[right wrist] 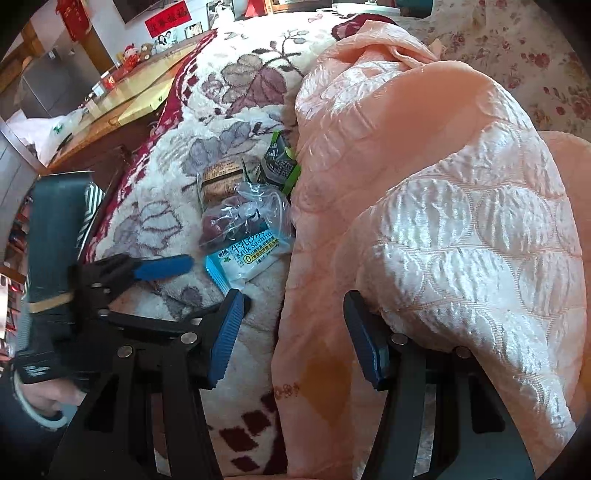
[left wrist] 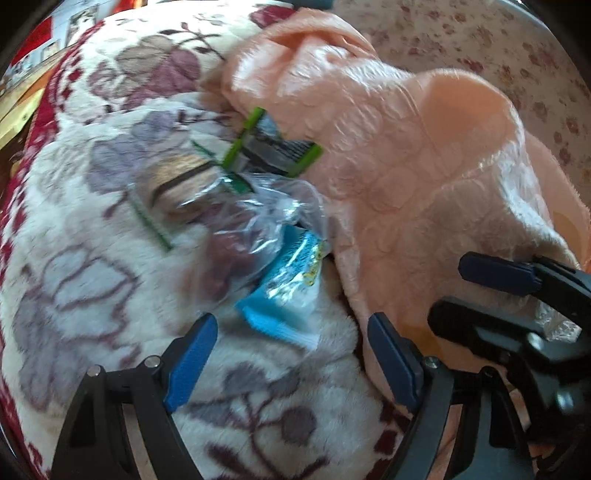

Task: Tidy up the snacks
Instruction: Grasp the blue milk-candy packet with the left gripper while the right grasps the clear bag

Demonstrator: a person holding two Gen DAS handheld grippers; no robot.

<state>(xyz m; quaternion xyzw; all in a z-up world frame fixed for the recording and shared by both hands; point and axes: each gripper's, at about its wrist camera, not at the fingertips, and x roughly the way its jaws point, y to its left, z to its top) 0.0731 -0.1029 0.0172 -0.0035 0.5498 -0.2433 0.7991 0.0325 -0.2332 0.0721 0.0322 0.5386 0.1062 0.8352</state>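
1. Covering most of both views is a plush white blanket (right wrist: 166, 229) printed with mauve leaves and edged in dark red; it serves as the work surface.
2. Heaped on its right side lies a peach quilted cover (right wrist: 424, 184), its folds rising above the snacks and touching the nearest of them.
3. Behind that, a cream cloth with small red roses (right wrist: 535, 74) fills the upper right corner.
4. On the far left of the right wrist view stands a wooden table (right wrist: 122, 96) with small items on it, and beyond it a wall with photos and a red banner (right wrist: 168, 18).
5. Four snack items lie in one tight cluster on the blanket, against the peach cover's edge:
   - one blue-and-white Milk Sachima packet (right wrist: 245, 260), nearest the grippers;
   - one clear crumpled bag (right wrist: 240, 218) with dark reddish contents, overlapping that packet;
   - one brown-labelled packet (right wrist: 219, 181) behind the bag;
   - one green-edged dark packet (right wrist: 279, 164), farthest back, half tucked under the cover.
6. Two grippers show. The left gripper (left wrist: 291, 354) hangs spread wide just short of the blue packet, nothing between its pads.
7. The right gripper (right wrist: 293, 339) stands parted and empty over the seam where blanket meets peach cover.
8. One hand (right wrist: 48, 398) shows at the lower left edge, under the left gripper's body.
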